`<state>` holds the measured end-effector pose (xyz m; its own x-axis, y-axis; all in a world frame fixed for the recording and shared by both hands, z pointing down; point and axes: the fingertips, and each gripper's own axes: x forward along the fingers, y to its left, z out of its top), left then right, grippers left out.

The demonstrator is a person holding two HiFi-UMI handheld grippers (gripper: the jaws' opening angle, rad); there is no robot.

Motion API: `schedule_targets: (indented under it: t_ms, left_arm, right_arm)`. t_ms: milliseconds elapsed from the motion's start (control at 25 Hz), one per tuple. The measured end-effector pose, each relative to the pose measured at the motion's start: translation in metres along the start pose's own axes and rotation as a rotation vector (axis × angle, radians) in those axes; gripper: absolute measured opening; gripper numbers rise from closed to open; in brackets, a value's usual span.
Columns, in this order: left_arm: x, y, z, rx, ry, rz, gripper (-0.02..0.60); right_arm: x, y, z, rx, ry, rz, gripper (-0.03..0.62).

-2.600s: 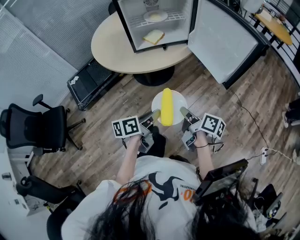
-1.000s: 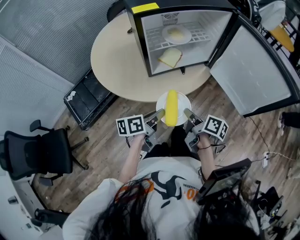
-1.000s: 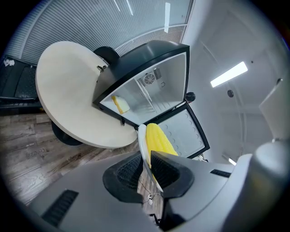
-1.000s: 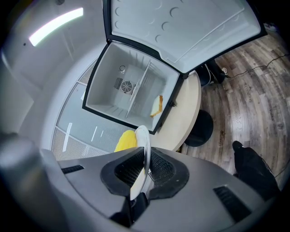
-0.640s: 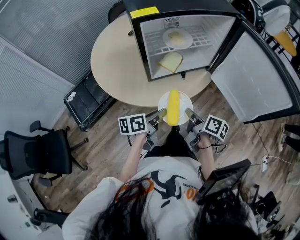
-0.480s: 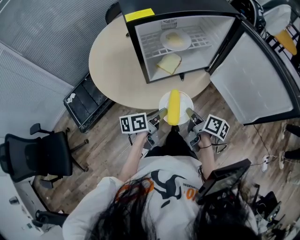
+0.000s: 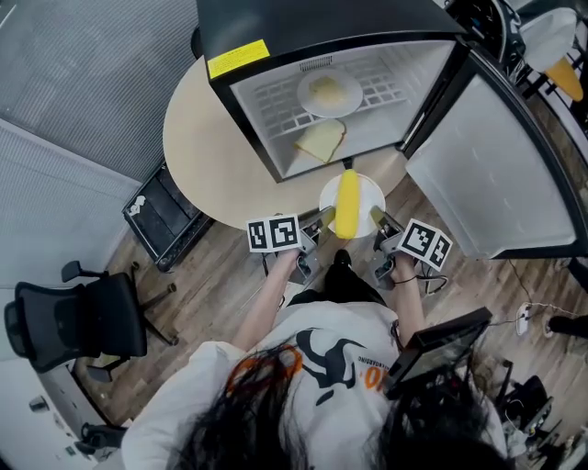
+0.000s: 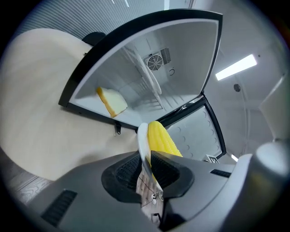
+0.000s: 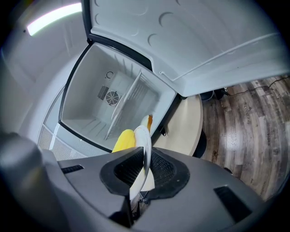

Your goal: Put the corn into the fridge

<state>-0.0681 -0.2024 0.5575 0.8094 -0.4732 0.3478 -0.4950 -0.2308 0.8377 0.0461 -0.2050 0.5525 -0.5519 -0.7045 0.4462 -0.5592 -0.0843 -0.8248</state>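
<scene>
A yellow corn cob [image 7: 347, 203] lies on a small white plate [image 7: 368, 189]. The left gripper [image 7: 323, 217] is shut on the plate's left rim and the right gripper [image 7: 378, 218] on its right rim. Seen edge-on in the left gripper view, the plate [image 8: 142, 144] carries the corn [image 8: 161, 137]; the right gripper view shows the plate [image 9: 144, 151] pinched between the pads, with the corn [image 9: 123, 140] beside it. The plate hangs just in front of the open mini fridge [image 7: 312, 18], at the level of its lower compartment.
The fridge stands on a round beige table [image 7: 204, 156]. On its wire shelf sits a plate of food [image 7: 328, 92]; a slice of bread [image 7: 320, 140] lies on the fridge floor. The fridge door [image 7: 491, 174] swings open to the right. A black office chair [image 7: 78, 317] stands at left.
Both grippers have carried the plate with the corn forward, from over the floor to the table's edge right before the fridge opening. The fridge now looms larger in view.
</scene>
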Motion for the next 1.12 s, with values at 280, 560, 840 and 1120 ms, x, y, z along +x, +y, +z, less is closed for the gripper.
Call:
schedule_targets:
  t_ms: [280,560,840,1120]
  left_arm:
    - [0.038,0.016,0.027,-0.028,0.011,0.01,0.06]
    - [0.074,0.031,0.055,-0.025,0.041,0.025,0.06]
    - [0.102,0.052,0.066,-0.049,0.061,0.063,0.06]
    - [0.119,0.068,0.087,-0.061,0.045,0.117,0.06]
  right_arm:
    - [0.025,-0.011,0.036,-0.022,-0.022,-0.025,0.035]
    - [0.049,-0.025,0.066,-0.005,-0.06,-0.034,0.035]
    - [0.071,-0.049,0.08,-0.006,-0.053,-0.09,0.041]
    - [0.094,-0.059,0.09,-0.017,-0.056,-0.137,0.055]
